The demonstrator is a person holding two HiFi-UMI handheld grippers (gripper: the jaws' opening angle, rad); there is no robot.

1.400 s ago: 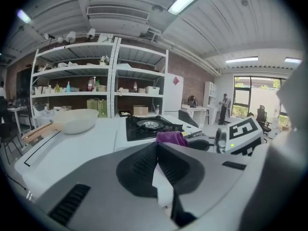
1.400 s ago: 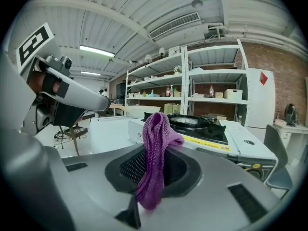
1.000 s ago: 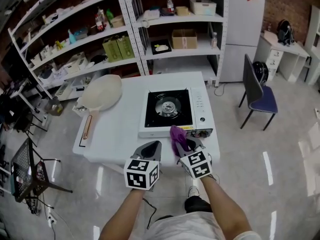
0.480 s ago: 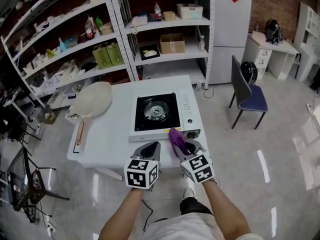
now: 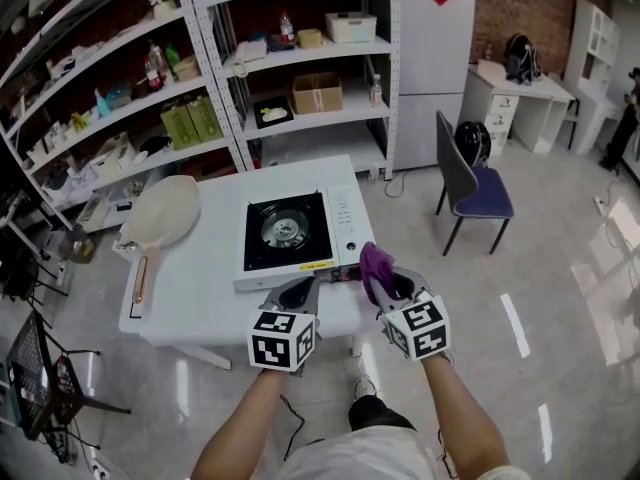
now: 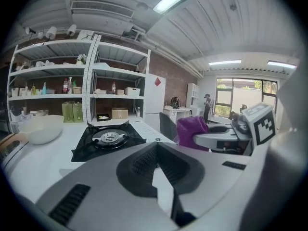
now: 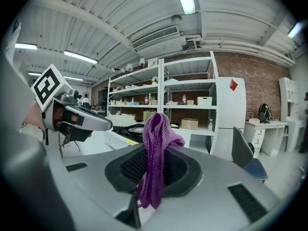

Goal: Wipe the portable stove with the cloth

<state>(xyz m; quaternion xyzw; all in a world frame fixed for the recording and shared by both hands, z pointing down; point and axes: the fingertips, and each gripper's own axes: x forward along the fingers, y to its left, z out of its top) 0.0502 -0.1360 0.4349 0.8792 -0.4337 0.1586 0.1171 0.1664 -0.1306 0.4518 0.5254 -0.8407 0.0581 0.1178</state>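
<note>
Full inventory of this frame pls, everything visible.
table: 1, white, centre
portable stove: 1, white, black top, on table
cloth: 1, purple, in right gripper
pan: 1, cream, wooden handle, table's left edge
chair: 1, blue seat, right of table
shelving: 2 units, white, behind table
fridge: 1, white, right of shelving
left gripper: 1, grey, shut, empty, table's near edge
right gripper: 1, grey, shut on cloth

A stove [image 5: 290,236] is set on the bench [image 5: 195,280], a pan [image 5: 160,213] at its 9 o'clock. A cloth [image 5: 375,264] is clamped in the right hand-held gripper [image 5: 386,286] at the stove's 4 o'clock.
</note>
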